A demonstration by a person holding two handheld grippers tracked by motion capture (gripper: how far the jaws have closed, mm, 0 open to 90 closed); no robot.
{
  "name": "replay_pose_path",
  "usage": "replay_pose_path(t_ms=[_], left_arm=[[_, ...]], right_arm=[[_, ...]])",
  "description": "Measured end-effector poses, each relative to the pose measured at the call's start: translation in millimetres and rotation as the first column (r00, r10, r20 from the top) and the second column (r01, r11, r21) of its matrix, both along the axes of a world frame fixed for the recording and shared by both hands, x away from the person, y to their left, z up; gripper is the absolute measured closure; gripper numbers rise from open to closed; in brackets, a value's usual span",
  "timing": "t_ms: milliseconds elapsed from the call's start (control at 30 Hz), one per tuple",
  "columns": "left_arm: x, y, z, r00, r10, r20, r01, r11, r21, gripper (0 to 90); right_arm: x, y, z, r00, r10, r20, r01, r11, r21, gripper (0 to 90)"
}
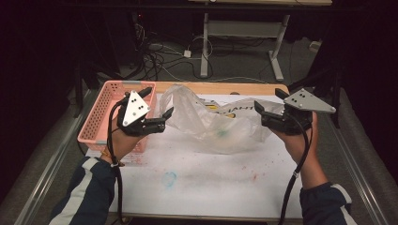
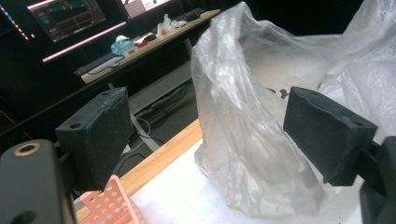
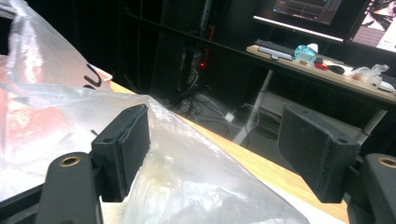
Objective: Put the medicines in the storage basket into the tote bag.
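Right now a clear plastic bag [image 1: 206, 117] lies crumpled across the far middle of the table [image 1: 197, 187], on its white, paint-flecked cover, between the two grippers. It is thin, glossy and wrinkled, and one end stands up in a loose peak near the left gripper [image 1: 162, 112] while the rest spreads low toward the right gripper [image 1: 263, 112]. A greenish smear and some dark printed letters show through the film in the high view. In the left gripper view the bag [image 2: 243, 116] rises as a tall fold between the two black pads, and it seems to touch neither of them. In the right gripper view the film [image 3: 187, 172] bulges up beside the left-hand pad, and whether it touches that pad is hard to tell.

The printed letters are partly covered by folds and cannot be read whole. What lies inside the bag is blurred by the plastic. A pink basket [image 1: 105, 112] stands at the table's left edge, partly behind the left gripper and hand. The room behind is dark, with cables on the floor.

Both forearms, in dark sleeves with white stripes, come in from the near edge. The left hand [image 1: 122, 140] holds its gripper pointing toward the bag, jaws standing wide apart with nothing clamped. The right hand [image 1: 295, 138] holds its gripper level, pointing inward at the bag's other end, its jaws apart too and gripping nothing
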State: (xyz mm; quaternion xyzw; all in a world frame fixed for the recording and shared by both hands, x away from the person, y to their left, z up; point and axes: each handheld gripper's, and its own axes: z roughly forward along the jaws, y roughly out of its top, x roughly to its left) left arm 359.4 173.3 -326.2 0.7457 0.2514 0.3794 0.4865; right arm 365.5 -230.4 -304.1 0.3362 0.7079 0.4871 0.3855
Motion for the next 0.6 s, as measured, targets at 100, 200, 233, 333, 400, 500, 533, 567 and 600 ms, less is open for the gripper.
replay_pose_path(t_ms=[100, 200, 233, 333, 400, 500, 533, 567, 600], left_arm=[[-3.1, 0.5, -5.7, 0.9999, 0.006, 0.012, -0.006, 1.0, -0.003, 15.3], [-6.2, 1.4, -10.8, 0.9998, 0.009, 0.016, -0.009, 0.9999, -0.004, 15.4], [-7.3, 1.6, -12.2, 0.9998, 0.009, 0.016, -0.009, 1.0, -0.005, 15.3], [-10.8, 1.2, -16.4, 0.9997, 0.008, 0.024, -0.008, 1.0, -0.002, 15.2], [-13.3, 1.2, -18.8, 0.9996, 0.002, 0.028, -0.002, 1.0, -0.005, 15.2], [-17.6, 1.3, -21.6, 0.9995, -0.005, 0.032, 0.005, 0.9999, -0.011, 15.2], [-19.7, 1.9, -22.5, 0.9993, -0.011, 0.036, 0.011, 0.9999, -0.01, 15.1], [-20.9, 2.3, -22.9, 0.9991, -0.01, 0.041, 0.01, 0.9999, -0.007, 15.1], [-22.4, 2.8, -23.4, 0.9991, -0.01, 0.041, 0.011, 0.9999, -0.006, 15.1]], right_arm=[[-4.4, -1.8, -0.8, 1.0, 0.004, 0.004, -0.004, 1.0, 0.004, 25.6], [-8.8, -4.7, -2.5, 0.9999, 0.007, 0.014, -0.007, 1.0, 0.009, 25.1], [-10.3, -5.4, -3.3, 0.9999, 0.009, 0.014, -0.009, 1.0, 0.016, 25.0], [-14.3, -6.4, -6.5, 0.9997, 0.017, 0.02, -0.018, 1.0, 0.018, 24.5], [-16.6, -6.3, -9.5, 0.9995, 0.025, 0.018, -0.025, 1.0, 0.017, 24.2], [-19.9, -6.3, -12.1, 0.9993, 0.029, 0.024, -0.029, 1.0, 0.008, 23.5], [-21.5, -6.7, -12.3, 0.9993, 0.028, 0.025, -0.029, 1.0, 0.01, 23.3], [-23.6, -7.4, -12.2, 0.9992, 0.029, 0.029, -0.029, 0.999, 0.014, 22.9], [-24.9, -8.1, -12.2, 0.999, 0.032, 0.031, -0.032, 0.999, 0.012, 22.7]])
